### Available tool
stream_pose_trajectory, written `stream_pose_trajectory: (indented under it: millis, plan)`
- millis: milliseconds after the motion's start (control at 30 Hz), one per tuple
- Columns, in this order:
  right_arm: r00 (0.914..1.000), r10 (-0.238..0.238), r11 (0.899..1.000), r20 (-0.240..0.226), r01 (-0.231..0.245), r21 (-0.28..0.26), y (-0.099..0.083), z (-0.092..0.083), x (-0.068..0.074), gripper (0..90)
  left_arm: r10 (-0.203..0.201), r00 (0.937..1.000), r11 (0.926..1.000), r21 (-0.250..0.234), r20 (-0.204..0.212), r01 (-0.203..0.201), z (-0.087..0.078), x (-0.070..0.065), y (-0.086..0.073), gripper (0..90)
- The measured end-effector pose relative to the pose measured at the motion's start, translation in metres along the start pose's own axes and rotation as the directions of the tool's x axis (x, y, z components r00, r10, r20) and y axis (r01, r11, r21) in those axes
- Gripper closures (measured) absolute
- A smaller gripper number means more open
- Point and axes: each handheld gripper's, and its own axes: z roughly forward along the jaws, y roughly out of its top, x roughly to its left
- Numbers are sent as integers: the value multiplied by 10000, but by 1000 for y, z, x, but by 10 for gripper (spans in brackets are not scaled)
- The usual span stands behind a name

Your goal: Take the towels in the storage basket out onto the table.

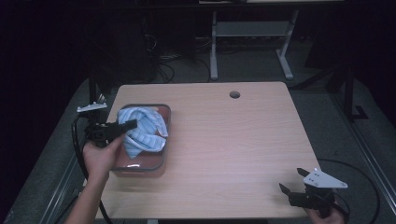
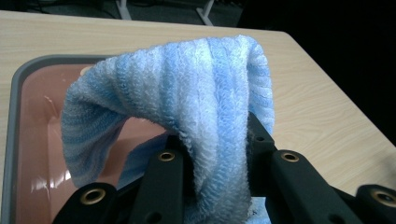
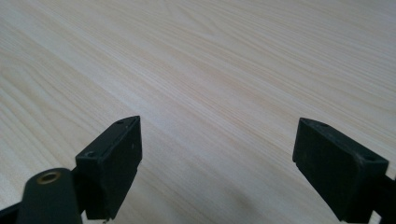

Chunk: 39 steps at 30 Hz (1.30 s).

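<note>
Over the left side of the table (image 1: 243,140), the left gripper (image 1: 132,124) had its jaws pinched tight on a fold of the blue-and-white striped towel (image 1: 142,133), which lay bunched in the shallow tray (image 1: 164,135) near the table's left edge. From the left gripper view, the cloth (image 2: 187,107) rose in an arch from the jaws, one end clamped between them and the rest drooping back into the tray (image 2: 14,116).

The step in hand looked like lifting the towel out of the tray. To do that well, the lift would best go straight up until the hanging end cleared the rim, since a sideways pull could drag the light tray along. The pinch held a thick fold, which seemed secure; loose terry can slip, so a slow, steady rise would suit it.

The towel was soft, looped terry with ribbed pale and darker blue stripes, limp and crumpled with no fixed shape. The tray was a rounded rectangle with a grey rim and a glossy pinkish-brown floor that caught the light. The table was smooth, pale wood-grain laminate with a round cable hole (image 1: 235,94) near its far edge.

At the near right corner, the right gripper (image 1: 292,181) rested in the person's hand with its jaws spread wide over bare tabletop (image 3: 210,70), holding nothing.
</note>
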Motion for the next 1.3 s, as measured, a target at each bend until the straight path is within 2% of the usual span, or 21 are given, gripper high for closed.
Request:
stream_pose_trajectory:
  millis: [400, 467, 500, 600, 767, 833, 1100, 1300]
  plan:
    - [10000, 14, 10000, 56, -14, -43, 1, -1, 0, 151, 112, 9998, 9998, -154, 149, -109, -6, -9, 12, 732]
    - [10000, 23, 10000, 48, -22, -67, 1, -1, 0, 151, 38, 9995, 9999, -151, 301, -33, -5, -10, 13, 731]
    - [10000, 31, 10000, 65, -30, -75, 1, -1, 1, 151, -128, 9984, 9999, -75, 548, 133, -3, -11, 16, 730]
    - [10000, -13, 10000, 20, 14, -36, 1, 0, 0, 151, -168, 9977, 9998, -83, 649, 173, 0, -13, 18, 730]
    - [10000, -54, 10000, 60, 54, -73, 0, -2, -1, 151, 73, 9976, 10000, -55, 685, -69, 5, -25, 25, 730]
    - [9999, 91, 9999, 79, -91, -45, 0, -2, -1, 151, 232, 9973, 9997, -99, 695, -226, 7, -31, 28, 730]
    - [10000, -43, 10000, 67, 43, -86, 0, -3, -1, 152, 514, 9956, 9986, -182, 788, -502, 10, -46, 34, 730]
    - [10000, 30, 9999, 71, -29, -105, 0, -3, -2, 152, 661, 9932, 9978, -149, 954, -650, 14, -55, 37, 730]
